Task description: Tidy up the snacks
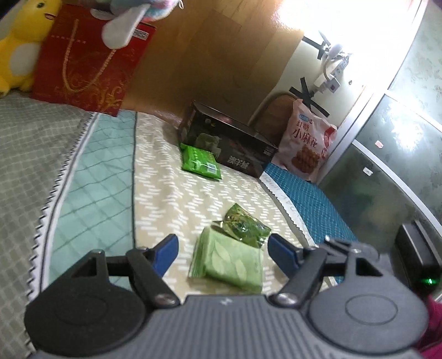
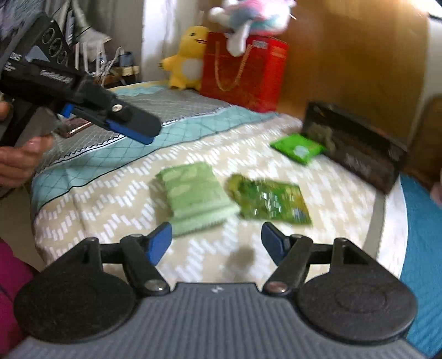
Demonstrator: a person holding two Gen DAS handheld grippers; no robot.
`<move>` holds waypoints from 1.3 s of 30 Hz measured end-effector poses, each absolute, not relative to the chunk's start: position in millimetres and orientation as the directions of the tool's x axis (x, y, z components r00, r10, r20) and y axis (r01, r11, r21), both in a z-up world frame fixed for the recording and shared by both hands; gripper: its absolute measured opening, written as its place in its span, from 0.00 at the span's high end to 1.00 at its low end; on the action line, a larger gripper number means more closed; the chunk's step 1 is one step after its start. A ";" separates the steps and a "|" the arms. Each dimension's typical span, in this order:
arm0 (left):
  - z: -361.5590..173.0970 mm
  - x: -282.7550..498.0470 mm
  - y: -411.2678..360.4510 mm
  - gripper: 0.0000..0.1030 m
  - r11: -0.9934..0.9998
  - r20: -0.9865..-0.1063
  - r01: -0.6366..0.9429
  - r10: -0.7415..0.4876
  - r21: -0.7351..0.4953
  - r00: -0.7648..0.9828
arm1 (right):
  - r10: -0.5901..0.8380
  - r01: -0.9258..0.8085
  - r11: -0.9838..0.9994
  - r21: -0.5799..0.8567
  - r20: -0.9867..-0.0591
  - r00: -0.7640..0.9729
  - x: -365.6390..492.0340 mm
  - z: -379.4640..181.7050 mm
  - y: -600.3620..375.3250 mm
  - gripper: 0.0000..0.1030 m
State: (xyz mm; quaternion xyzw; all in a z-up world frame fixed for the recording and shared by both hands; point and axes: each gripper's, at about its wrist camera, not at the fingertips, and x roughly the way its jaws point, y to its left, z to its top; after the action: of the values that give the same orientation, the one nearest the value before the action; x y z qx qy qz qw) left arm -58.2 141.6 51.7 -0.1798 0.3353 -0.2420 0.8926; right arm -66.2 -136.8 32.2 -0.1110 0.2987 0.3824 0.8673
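Note:
Three green snack packets lie on the patterned bedspread. In the left wrist view, a pale green leaf-print packet (image 1: 229,262) sits just ahead of my left gripper (image 1: 222,240), whose jaws are open with nothing held. A shiny green packet (image 1: 246,227) overlaps the pale packet's far corner. A bright green packet (image 1: 200,163) rests against a dark box (image 1: 234,143). My right gripper (image 2: 216,239) is open and empty, short of the pale packet (image 2: 193,198) and the shiny one (image 2: 270,201). The right wrist view shows the left gripper's fingers (image 2: 132,128) hovering at upper left, held by a hand (image 2: 22,157).
A pink snack bag (image 1: 306,143) leans behind the dark box near a glass door. A red gift bag (image 2: 243,71), a yellow plush (image 2: 189,58) and a pastel plush (image 2: 254,16) stand at the head of the bed. A phone (image 2: 73,129) lies on the grey quilt.

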 end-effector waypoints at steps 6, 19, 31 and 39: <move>32.7 -37.5 118.4 0.29 0.820 -0.559 0.330 -0.564 -0.467 0.608 | 0.612 -0.699 0.704 0.123 -0.603 0.511 -67.9 25.5 -130.3 0.41; 21.9 -55.7 111.8 0.47 0.799 -0.568 0.330 -0.593 -0.503 0.570 | 0.680 -0.743 0.648 0.167 -0.565 0.466 -63.0 26.3 -117.3 0.75; 22.8 -57.5 109.2 0.52 0.808 -0.586 0.311 -0.581 -0.501 0.564 | 0.696 -0.762 0.628 0.162 -0.554 0.456 -59.0 26.3 -124.5 0.75; 62.6 -34.9 94.1 0.52 0.799 -0.540 0.399 -0.600 -0.450 0.591 | 0.706 -0.733 0.661 0.158 -0.462 0.537 -37.7 48.9 -146.1 0.76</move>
State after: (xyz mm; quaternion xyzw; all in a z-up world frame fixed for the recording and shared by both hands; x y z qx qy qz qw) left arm -34.9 94.1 62.6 -0.1423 0.3523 -0.2837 0.8804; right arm -37.7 -146.1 48.9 -0.0274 0.2507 0.4106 0.8762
